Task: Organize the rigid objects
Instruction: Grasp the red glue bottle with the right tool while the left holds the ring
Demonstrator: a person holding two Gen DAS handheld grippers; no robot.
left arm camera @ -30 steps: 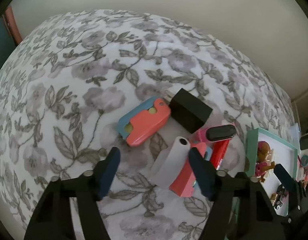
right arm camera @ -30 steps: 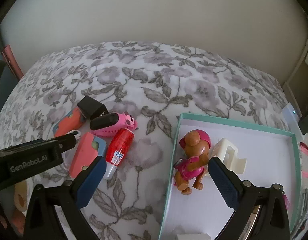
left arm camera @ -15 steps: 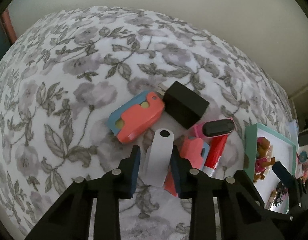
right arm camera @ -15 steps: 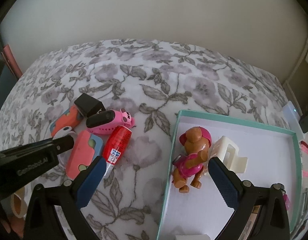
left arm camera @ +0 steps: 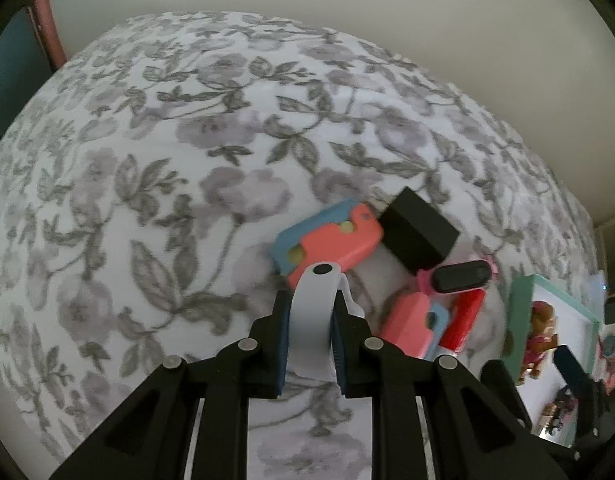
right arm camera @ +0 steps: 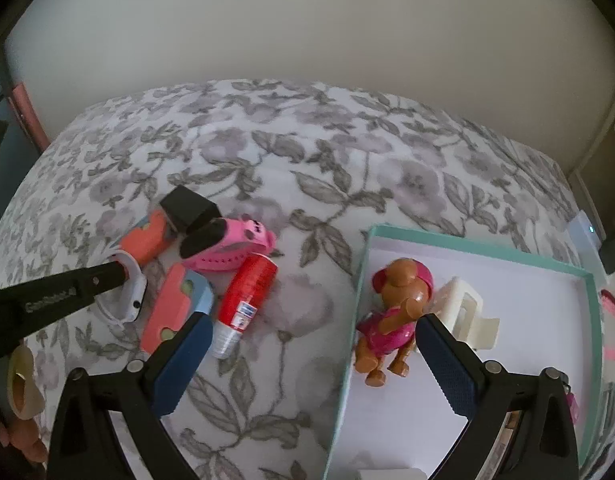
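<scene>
While sorting loose pieces toward one container, used the floral-covered bed [right arm camera: 347,168] as the working surface, with everything lying on its cover. Kept the teal-rimmed box [right arm camera: 467,246] at the right as the likely collecting place, judging by what already lay inside: a brown toy dog in pink [right arm camera: 391,308] lying against the near-left wall and a cream hair claw [right arm camera: 467,312] just beside it.

Held the right hand-held gripper [right arm camera: 312,320] spread wide and carrying nothing, straddling the box's left rim, touching neither toy nor clip. Held the left hand-held gripper [left arm camera: 310,306] clamped sideways on a white watch band [left arm camera: 309,340], lengthwise along the pads, probably to lift it clear of the pile.

Left the rest in a touching heap well left of the box: two coral-and-blue cases [left arm camera: 327,240], a black charger block [left arm camera: 417,236], a red tube [right arm camera: 247,296], a pink watch [right arm camera: 227,244]. Could not tell whether the band had cleared the cover.
</scene>
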